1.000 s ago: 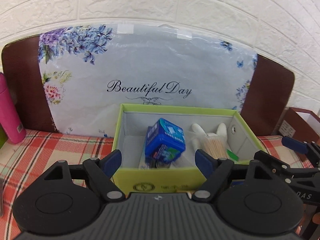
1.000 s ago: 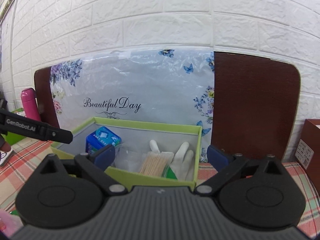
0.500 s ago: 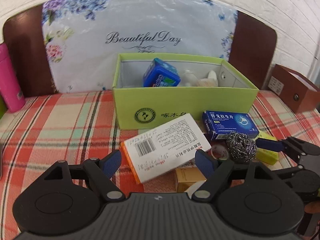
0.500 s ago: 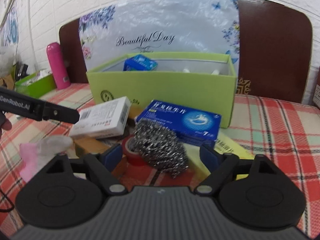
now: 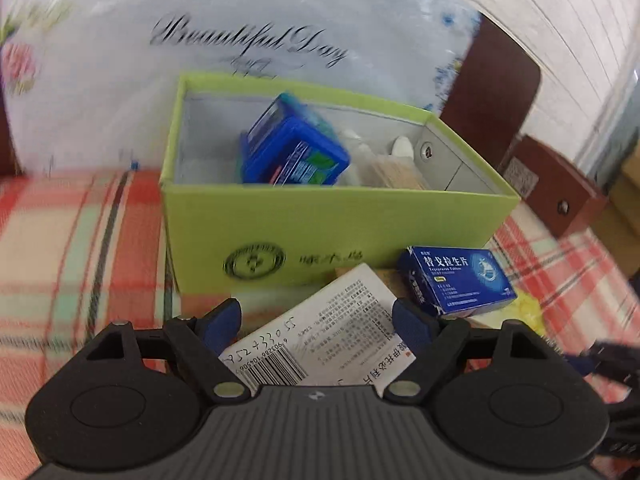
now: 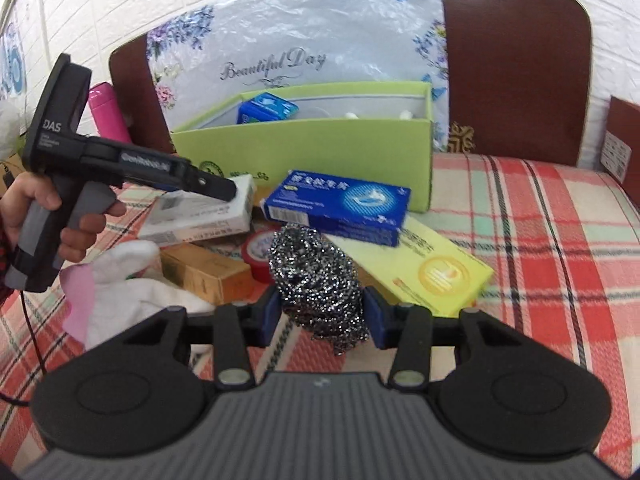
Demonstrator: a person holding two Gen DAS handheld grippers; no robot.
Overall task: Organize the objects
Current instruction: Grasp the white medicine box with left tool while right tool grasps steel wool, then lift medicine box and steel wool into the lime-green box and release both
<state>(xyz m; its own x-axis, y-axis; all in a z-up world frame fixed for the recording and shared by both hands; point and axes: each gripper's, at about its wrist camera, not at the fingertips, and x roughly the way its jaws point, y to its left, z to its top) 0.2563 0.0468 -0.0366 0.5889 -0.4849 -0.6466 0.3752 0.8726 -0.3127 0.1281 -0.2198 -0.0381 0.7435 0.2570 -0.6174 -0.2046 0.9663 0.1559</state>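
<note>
A green open box (image 5: 320,216) (image 6: 304,148) stands on the plaid cloth with a blue tin (image 5: 292,152) and toothpicks inside. A pile of objects lies in front of it. My left gripper (image 5: 316,320) (image 6: 228,192) is open and straddles a white medicine box (image 5: 320,340) (image 6: 200,216), which lies between its fingers. My right gripper (image 6: 322,316) is closing its jaws on a steel wool scourer (image 6: 316,276), and both pads touch its sides. A blue medicine box (image 5: 456,280) (image 6: 340,204) leans on a yellow box (image 6: 432,264) just behind the scourer.
A red tape roll (image 6: 258,252), an orange-brown carton (image 6: 204,272) and a white cloth (image 6: 128,280) lie left of the scourer. A pink bottle (image 6: 108,112) stands at the far left and a brown box (image 5: 560,192) at the right. A floral cushion leans against the wall.
Both grippers have tilted down from above the green box to the pile in front of it. The right jaws have narrowed around the scourer. The left gripper now straddles the white box.
</note>
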